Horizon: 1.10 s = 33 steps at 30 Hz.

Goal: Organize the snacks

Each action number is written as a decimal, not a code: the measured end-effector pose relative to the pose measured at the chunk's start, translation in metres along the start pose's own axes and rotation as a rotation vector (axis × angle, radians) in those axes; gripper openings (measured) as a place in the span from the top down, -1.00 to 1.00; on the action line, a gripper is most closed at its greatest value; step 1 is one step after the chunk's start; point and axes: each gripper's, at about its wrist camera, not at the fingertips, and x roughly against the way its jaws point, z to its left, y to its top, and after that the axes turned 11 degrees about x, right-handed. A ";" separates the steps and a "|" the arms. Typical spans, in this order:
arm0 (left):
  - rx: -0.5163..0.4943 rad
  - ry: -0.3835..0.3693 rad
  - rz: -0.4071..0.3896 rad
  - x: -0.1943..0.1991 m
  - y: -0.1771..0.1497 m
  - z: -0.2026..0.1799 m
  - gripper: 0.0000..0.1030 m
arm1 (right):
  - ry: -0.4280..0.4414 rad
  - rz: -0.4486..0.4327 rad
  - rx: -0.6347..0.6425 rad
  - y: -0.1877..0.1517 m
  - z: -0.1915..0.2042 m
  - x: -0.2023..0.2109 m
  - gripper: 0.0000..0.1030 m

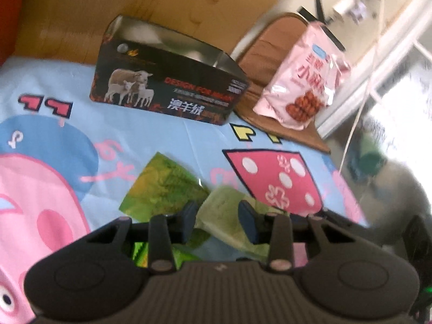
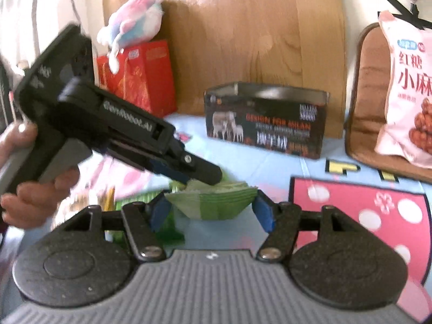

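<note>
left gripper (image 1: 218, 222) angles down with its jaws nipped on a pale green packet (image 1: 229, 216) — right gripper (image 2: 209, 209) gapes wide around the same green stack, pads not touching. a shiny green packet (image 1: 162, 186) lies just beside on the cartoon sheet (image 1: 67, 162) — open tin (image 1: 167, 86) beyond, pink bag (image 1: 299, 81) right of it.

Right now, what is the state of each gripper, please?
Left gripper: closed on the pale green packet.
Right gripper: open, fingers either side of that packet, not gripping it.
</note>
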 end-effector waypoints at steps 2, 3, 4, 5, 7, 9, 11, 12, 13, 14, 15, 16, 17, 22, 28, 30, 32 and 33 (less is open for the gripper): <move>-0.014 0.015 0.003 0.002 -0.004 -0.004 0.33 | -0.030 0.020 0.017 -0.008 0.001 0.001 -0.35; -0.009 0.014 0.003 0.004 -0.004 -0.004 0.33 | -0.052 0.033 0.021 -0.010 0.001 0.001 -0.36; -0.006 0.017 -0.003 0.006 -0.005 -0.005 0.33 | -0.077 0.046 0.019 -0.013 0.000 0.001 -0.37; -0.006 0.024 -0.013 0.008 -0.005 -0.005 0.33 | -0.094 0.051 0.014 -0.013 -0.002 0.001 -0.37; -0.003 0.032 -0.030 0.013 -0.004 -0.007 0.28 | -0.124 0.045 -0.004 -0.015 -0.006 0.007 -0.41; -0.013 0.034 -0.036 0.013 -0.002 -0.011 0.27 | -0.143 0.041 -0.014 -0.018 -0.009 0.014 -0.42; -0.050 0.041 -0.045 0.008 0.004 -0.020 0.22 | -0.137 0.042 -0.020 -0.022 -0.013 0.021 -0.42; -0.075 0.047 -0.043 0.003 0.006 -0.024 0.21 | -0.130 0.048 -0.025 -0.024 -0.013 0.025 -0.41; -0.104 0.057 -0.029 -0.005 0.009 -0.028 0.20 | -0.116 0.058 -0.036 -0.025 -0.013 0.029 -0.41; -0.110 0.071 -0.016 -0.012 0.011 -0.028 0.20 | -0.100 0.065 -0.047 -0.026 -0.013 0.031 -0.39; -0.097 0.083 0.005 -0.020 0.013 -0.027 0.20 | -0.084 0.068 -0.060 -0.026 -0.011 0.033 -0.29; -0.099 0.073 -0.002 -0.023 0.013 -0.027 0.23 | -0.066 0.068 -0.080 -0.026 -0.010 0.034 -0.24; -0.106 0.065 0.003 -0.024 0.011 -0.027 0.26 | -0.055 0.074 -0.093 -0.026 -0.008 0.032 -0.11; -0.139 0.073 0.049 -0.028 -0.004 -0.034 0.41 | -0.071 0.088 -0.098 -0.026 -0.004 0.012 0.43; -0.078 -0.001 0.046 -0.019 -0.001 -0.033 0.41 | -0.076 0.083 -0.154 -0.025 -0.019 0.012 0.60; -0.104 -0.013 0.015 -0.012 0.004 -0.041 0.41 | -0.088 0.076 -0.136 -0.022 -0.015 0.015 0.60; -0.125 -0.023 -0.029 -0.002 0.017 -0.048 0.41 | -0.105 0.059 -0.104 -0.014 -0.013 0.018 0.60; -0.124 -0.031 -0.046 0.002 0.026 -0.049 0.41 | -0.107 0.046 -0.093 -0.007 -0.014 0.018 0.60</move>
